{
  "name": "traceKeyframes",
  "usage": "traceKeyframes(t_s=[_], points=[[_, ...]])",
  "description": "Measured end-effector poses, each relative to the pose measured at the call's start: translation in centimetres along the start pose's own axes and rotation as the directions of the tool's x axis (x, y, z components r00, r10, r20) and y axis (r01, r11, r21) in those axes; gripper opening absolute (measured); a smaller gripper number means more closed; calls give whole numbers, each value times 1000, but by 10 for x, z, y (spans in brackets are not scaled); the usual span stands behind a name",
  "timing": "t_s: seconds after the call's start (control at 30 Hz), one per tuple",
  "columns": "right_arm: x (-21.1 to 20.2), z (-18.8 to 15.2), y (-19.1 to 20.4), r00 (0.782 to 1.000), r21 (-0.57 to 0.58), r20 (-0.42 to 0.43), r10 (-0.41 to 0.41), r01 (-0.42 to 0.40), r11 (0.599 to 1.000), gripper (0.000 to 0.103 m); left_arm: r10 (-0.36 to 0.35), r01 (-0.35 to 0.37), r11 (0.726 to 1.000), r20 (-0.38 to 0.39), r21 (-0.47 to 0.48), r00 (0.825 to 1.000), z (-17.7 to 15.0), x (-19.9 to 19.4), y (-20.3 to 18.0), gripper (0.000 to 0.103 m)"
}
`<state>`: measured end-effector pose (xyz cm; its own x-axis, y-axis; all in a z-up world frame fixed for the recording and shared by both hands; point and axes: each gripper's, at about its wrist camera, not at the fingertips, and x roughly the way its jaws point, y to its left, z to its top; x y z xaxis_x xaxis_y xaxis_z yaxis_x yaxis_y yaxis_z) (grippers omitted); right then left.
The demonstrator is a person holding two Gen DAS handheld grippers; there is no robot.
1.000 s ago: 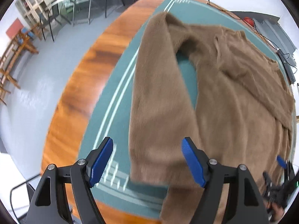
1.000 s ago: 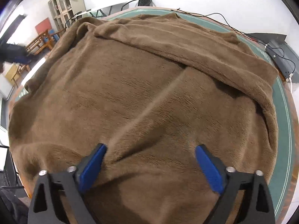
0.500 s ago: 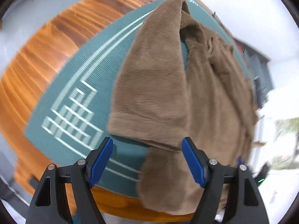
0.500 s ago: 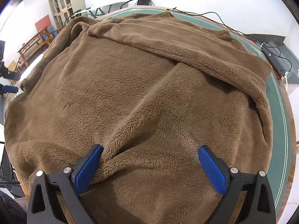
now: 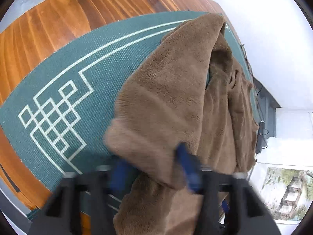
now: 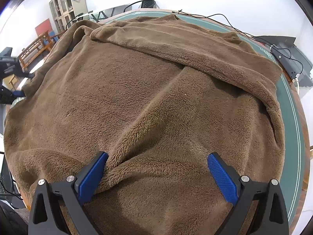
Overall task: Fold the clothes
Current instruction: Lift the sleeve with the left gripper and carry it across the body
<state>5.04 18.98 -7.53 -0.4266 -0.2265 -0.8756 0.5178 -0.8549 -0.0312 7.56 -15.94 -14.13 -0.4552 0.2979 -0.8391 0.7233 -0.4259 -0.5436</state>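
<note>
A brown fleece garment (image 6: 148, 90) lies spread over the green mat (image 6: 291, 121). Its sleeve (image 5: 168, 101) runs along the mat's left side in the left wrist view. My left gripper (image 5: 154, 170) is blurred by motion, its blue pads narrowed around the sleeve's cuff end, which sits between them. My right gripper (image 6: 156, 174) is open wide and low over the garment's body, its left pad (image 6: 92, 176) pressed against a raised fold of fleece, with nothing pinched.
The mat (image 5: 64, 90) with a white knot pattern lies on a round wooden table (image 5: 58, 19). Cables and a black device (image 6: 287, 56) lie at the table's far right. Chairs, benches and a cabinet (image 6: 66, 5) stand beyond the table.
My left gripper has swung and dropped to the sleeve's cuff end, and its jaws have narrowed around it. My right gripper has sunk a little closer to the garment.
</note>
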Motion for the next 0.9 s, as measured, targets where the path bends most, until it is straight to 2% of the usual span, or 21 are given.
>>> traceKeyframes(t_s=[0.17,0.3,0.4,0.47,0.57,0.73,0.83,0.9], points=[[0,0,1,1000,0,1,-1,1,1000,102,0,1,1000,26,-13,1000,11,-5,-6,22],[1,0,1,1000,3,1,-2,2,1000,102,30,-33,999,114,20,993,29,-31,-18,21],[1,0,1,1000,6,2,-5,5,1000,102,57,-67,997,201,43,978,50,-61,-28,20],[-1,-1,0,1000,8,1,-6,6,1000,102,81,-102,993,268,64,960,66,-85,-36,20],[-1,-2,-1,1000,12,0,-7,7,1000,102,116,-158,984,368,85,922,93,-123,-46,20],[-1,-1,-1,1000,18,0,-10,10,1000,102,101,-161,984,500,79,860,133,-194,-56,20],[0,-1,-1,1000,28,0,-15,15,1000,102,61,-140,985,548,103,834,155,-228,-64,20],[0,-1,-1,1000,34,1,-18,18,999,102,39,-137,982,564,132,825,163,-238,-78,20]])
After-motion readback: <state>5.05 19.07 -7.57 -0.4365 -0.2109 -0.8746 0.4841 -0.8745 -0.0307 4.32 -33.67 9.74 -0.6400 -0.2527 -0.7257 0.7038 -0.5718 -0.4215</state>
